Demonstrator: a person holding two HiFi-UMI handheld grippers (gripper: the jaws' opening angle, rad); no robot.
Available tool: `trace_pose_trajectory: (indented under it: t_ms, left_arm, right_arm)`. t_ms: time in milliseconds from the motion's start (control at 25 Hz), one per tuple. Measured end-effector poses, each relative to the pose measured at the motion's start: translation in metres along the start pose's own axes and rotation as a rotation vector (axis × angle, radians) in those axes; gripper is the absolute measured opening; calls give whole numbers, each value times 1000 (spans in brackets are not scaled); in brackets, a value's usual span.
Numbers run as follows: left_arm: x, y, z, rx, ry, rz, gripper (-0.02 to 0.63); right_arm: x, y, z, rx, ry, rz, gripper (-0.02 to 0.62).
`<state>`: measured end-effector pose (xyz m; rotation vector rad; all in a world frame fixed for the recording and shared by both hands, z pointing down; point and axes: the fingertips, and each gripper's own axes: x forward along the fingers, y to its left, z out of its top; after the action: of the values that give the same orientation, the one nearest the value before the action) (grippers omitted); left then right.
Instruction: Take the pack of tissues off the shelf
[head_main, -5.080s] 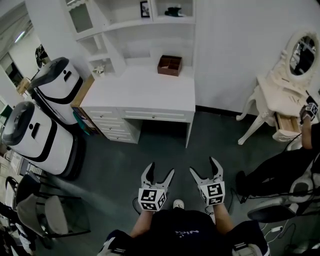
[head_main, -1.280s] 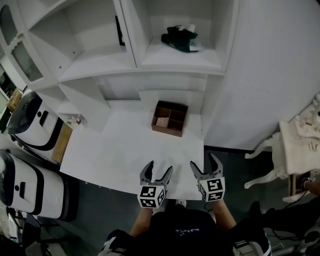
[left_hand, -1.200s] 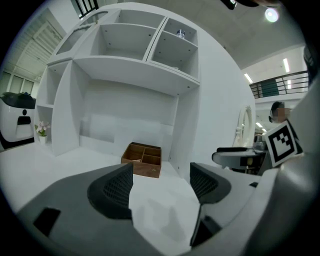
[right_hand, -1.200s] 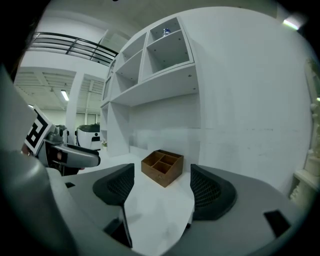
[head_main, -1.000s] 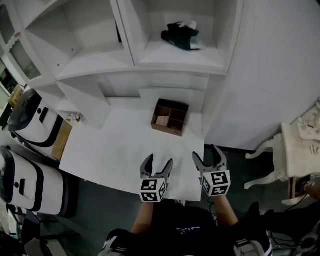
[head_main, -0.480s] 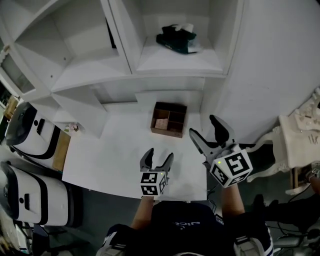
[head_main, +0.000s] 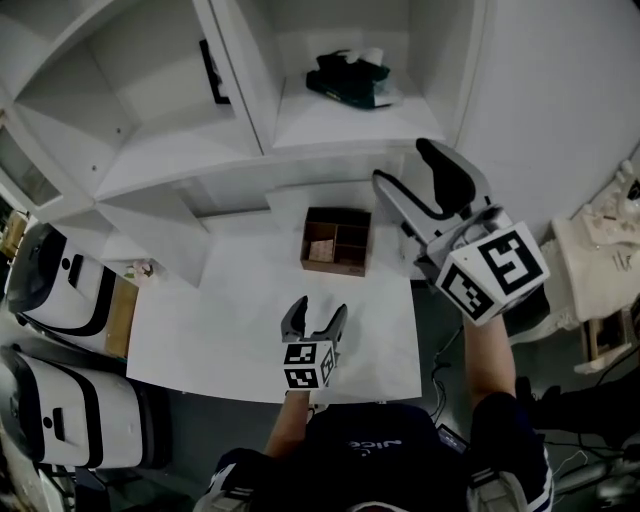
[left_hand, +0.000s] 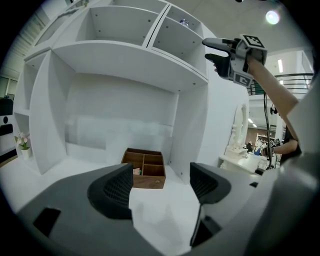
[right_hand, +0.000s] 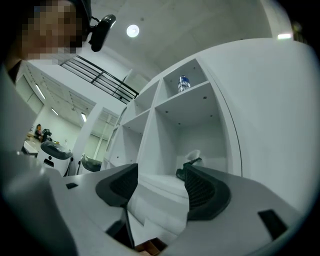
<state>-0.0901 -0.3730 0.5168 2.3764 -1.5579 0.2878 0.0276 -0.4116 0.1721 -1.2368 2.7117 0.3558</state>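
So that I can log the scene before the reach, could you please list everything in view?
pack of tissues: one, dark green with white tissue, right-hand shelf compartment.
wooden box: one, brown, four compartments, on the desk below the shelves.
bottle: one, clear, compartment above the tissues.
shelf unit: one, white, against the wall.
machines: two, white and black, on the floor left of the desk.
ornate furniture: one piece, cream, far right.
left gripper: one, grey jaws apart and empty, over the desk's front edge.
right gripper: one, held high near the tissue shelf, jaws apart, just been closing, nothing between them.
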Motion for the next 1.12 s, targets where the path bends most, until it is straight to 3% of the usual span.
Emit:
trace_pose_trajectory:
  t_ms: [400,640,800,1120]
  left_arm:
    - [6,19,-13,7,38,3,353]
    - [11,18,-15,2,43,-57,351]
    - [18,11,-13,-2,36,-87,351]
    - [21,2,-27,-9,59,-121,351]
  right_arm:
    - [75,-42,41,-51,132,-61,333]
    - [116,-65,30,-3,299,-72,364]
    - [139,-94,16,61,402,-145,367]
    - [162,-126,-15,58,567,-234,347]
